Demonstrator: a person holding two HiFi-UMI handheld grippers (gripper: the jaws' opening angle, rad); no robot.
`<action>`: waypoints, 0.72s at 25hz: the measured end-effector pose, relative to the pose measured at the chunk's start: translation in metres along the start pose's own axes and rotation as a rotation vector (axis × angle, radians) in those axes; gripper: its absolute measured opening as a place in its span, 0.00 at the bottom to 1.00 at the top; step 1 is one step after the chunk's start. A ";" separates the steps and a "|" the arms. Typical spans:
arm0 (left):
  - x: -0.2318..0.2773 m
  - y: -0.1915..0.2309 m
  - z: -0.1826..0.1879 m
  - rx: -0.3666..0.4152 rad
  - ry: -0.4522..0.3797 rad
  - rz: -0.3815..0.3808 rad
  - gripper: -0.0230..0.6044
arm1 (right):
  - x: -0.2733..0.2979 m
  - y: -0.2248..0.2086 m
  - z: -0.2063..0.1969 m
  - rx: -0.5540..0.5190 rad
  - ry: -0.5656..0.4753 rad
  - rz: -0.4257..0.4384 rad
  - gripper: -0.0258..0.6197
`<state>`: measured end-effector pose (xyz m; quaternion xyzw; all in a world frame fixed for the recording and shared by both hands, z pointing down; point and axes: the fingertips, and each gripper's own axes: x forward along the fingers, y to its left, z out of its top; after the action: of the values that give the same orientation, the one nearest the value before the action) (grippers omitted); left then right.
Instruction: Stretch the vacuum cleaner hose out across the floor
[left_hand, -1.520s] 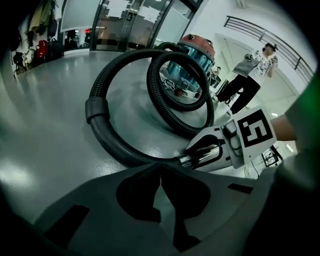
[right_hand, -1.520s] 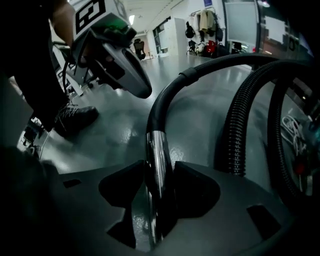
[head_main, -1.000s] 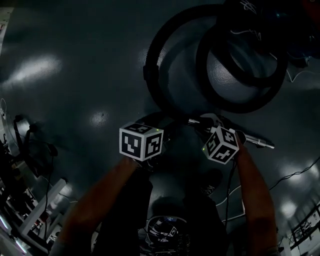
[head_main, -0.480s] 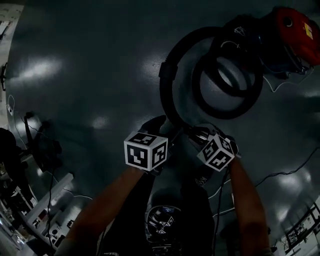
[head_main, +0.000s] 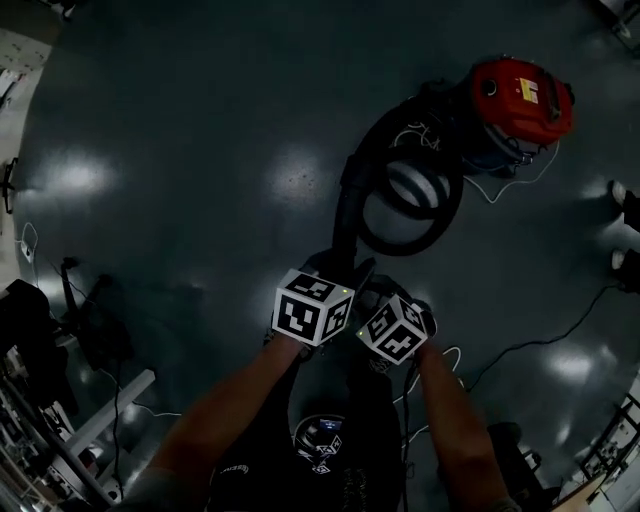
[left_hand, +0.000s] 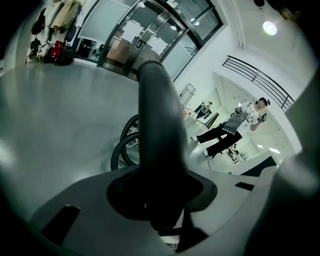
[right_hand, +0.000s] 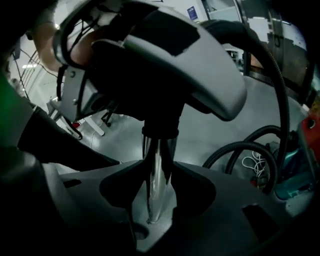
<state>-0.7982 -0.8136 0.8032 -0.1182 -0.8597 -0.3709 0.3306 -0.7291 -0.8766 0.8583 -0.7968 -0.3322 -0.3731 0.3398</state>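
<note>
A red vacuum cleaner (head_main: 520, 95) stands at the top right of the head view. Its black hose (head_main: 400, 200) lies in loops beside it, and one run leads down to my grippers. My left gripper (head_main: 335, 268) has just been closing its jaws. They now grip the thick black hose end (left_hand: 159, 130), which fills the gap between them. My right gripper (head_main: 385, 295) is shut on the chrome tube (right_hand: 157, 170) just below the hose's grey handle (right_hand: 170, 55). Both grippers sit side by side, well above the floor.
The floor (head_main: 180, 150) is dark and glossy. A white cable (head_main: 445, 362) and a black cable (head_main: 540, 340) lie near my feet. Stands and clutter (head_main: 60, 330) line the left edge. A person (left_hand: 232, 127) stands farther off, near glass doors (left_hand: 145, 40).
Both grippers have risen together with the hose end. The floor and coil look farther away, the red vacuum has come into view, and the hose run to my grippers is straighter.
</note>
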 end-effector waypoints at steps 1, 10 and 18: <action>-0.006 -0.012 0.005 0.037 0.007 0.002 0.21 | -0.008 0.005 0.006 0.024 -0.006 -0.006 0.31; -0.087 -0.095 0.059 0.384 0.064 -0.114 0.21 | -0.091 0.055 0.061 0.164 -0.106 -0.027 0.31; -0.181 -0.131 0.087 0.752 0.156 -0.205 0.21 | -0.193 0.096 0.126 0.216 -0.143 -0.120 0.31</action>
<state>-0.7624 -0.8355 0.5673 0.1259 -0.9153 -0.0690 0.3763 -0.7045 -0.8833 0.6100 -0.7590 -0.4409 -0.2970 0.3758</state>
